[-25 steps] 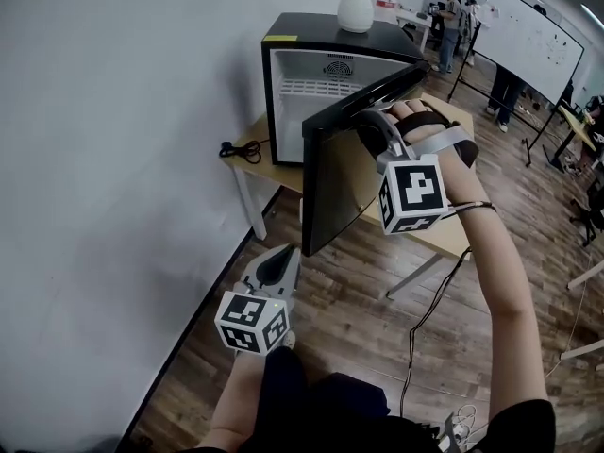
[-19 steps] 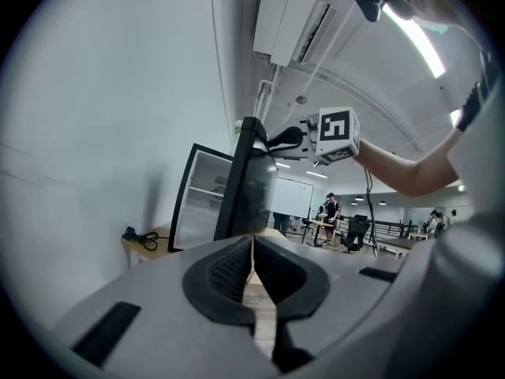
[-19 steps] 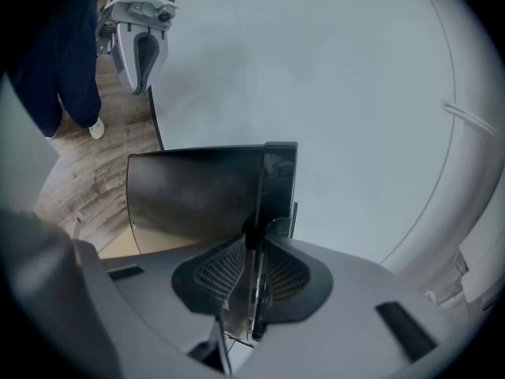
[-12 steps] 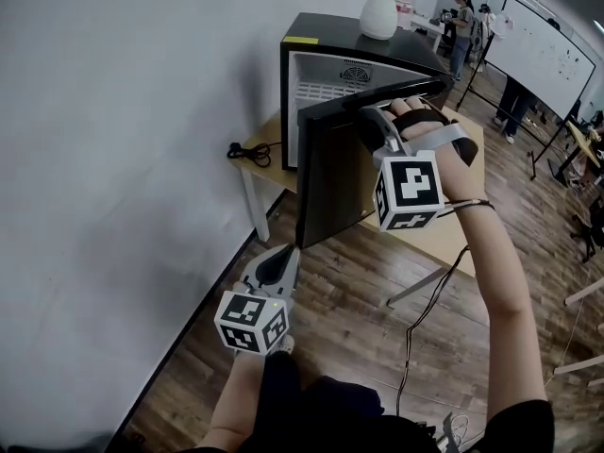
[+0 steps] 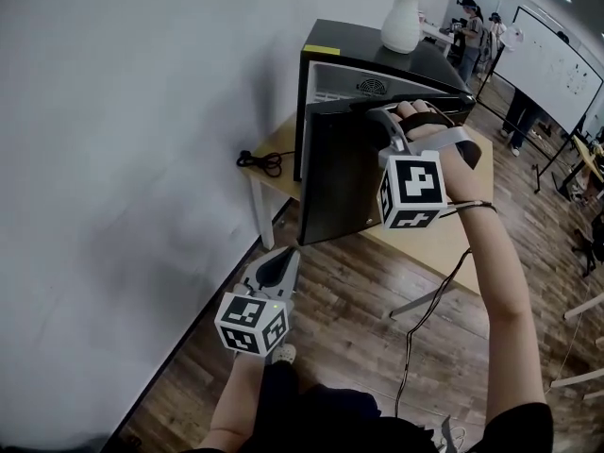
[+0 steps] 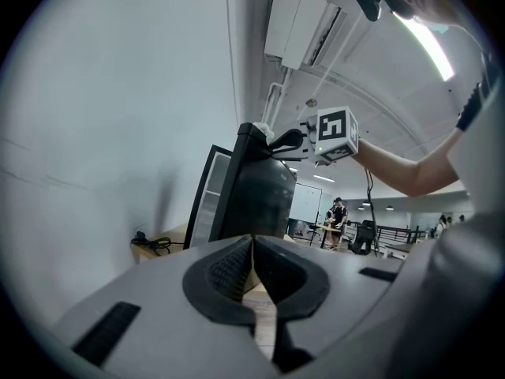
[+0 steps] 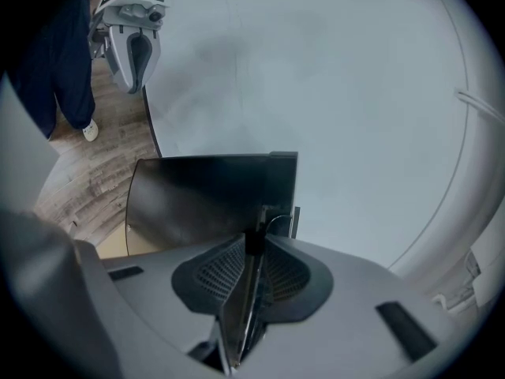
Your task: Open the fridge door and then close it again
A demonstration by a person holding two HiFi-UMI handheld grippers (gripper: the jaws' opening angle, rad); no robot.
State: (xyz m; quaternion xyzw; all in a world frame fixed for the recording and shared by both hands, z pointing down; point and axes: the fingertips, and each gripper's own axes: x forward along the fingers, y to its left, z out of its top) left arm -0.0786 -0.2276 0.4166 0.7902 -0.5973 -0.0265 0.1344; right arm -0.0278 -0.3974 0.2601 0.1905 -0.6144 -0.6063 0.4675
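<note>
A black mini fridge (image 5: 368,50) stands on a wooden table (image 5: 444,239) against the white wall. Its door (image 5: 340,177) is only a narrow gap from closed; a strip of the white inside shows above it. My right gripper (image 5: 384,113) is shut on the door's top edge, which runs between its pads in the right gripper view, where the door (image 7: 209,196) fills the middle and the right gripper (image 7: 254,243) clamps it. My left gripper (image 5: 280,264) hangs low over the floor, short of the fridge, shut on nothing. From the left gripper (image 6: 252,247) the door (image 6: 256,200) rises ahead.
A white vase (image 5: 403,17) stands on the fridge top. A black cable (image 5: 264,161) lies coiled on the table's left end by the wall. Wooden floor lies below. A whiteboard (image 5: 552,64) and people stand at the far right.
The door has swung from roughly half open to nearly closed, with my right gripper moving with it on its top edge. The left gripper keeps its place in the picture.
</note>
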